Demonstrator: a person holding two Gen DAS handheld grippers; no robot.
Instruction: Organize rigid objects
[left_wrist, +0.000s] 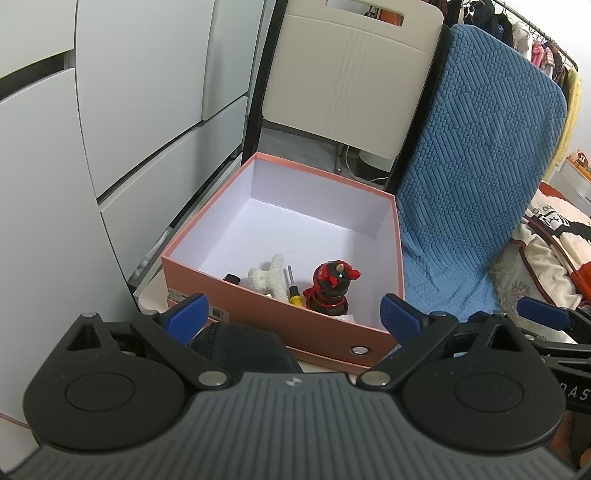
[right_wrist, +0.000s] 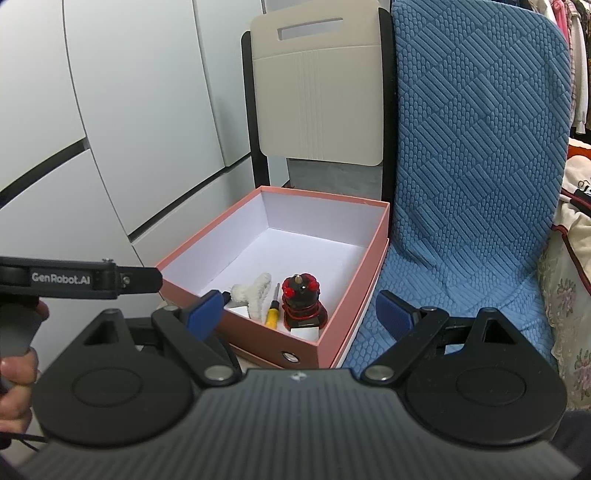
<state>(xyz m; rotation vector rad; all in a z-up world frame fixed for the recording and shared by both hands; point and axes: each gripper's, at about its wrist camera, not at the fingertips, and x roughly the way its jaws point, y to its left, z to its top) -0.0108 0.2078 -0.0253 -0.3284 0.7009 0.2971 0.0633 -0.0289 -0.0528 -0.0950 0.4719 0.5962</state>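
An open pink box (left_wrist: 258, 310) with a white inside sits on a chair seat; it also shows in the right wrist view (right_wrist: 273, 339). Inside, near its front wall, lie a red and black figurine (left_wrist: 332, 288) (right_wrist: 303, 302), a yellow-handled screwdriver (left_wrist: 293, 291) (right_wrist: 274, 312), a fluffy white hair clip (left_wrist: 267, 277) (right_wrist: 253, 293) and a small black item (left_wrist: 232, 278). My left gripper (left_wrist: 295, 317) is open and empty, just in front of the box. My right gripper (right_wrist: 299, 314) is open and empty, at the box's front right corner.
A beige chair back (left_wrist: 347, 74) rises behind the box. A blue textured cushion (left_wrist: 476, 177) leans to the right. White cabinet doors (left_wrist: 110, 129) stand on the left. Bedding (left_wrist: 546, 258) and hanging clothes (left_wrist: 535, 40) lie to the right.
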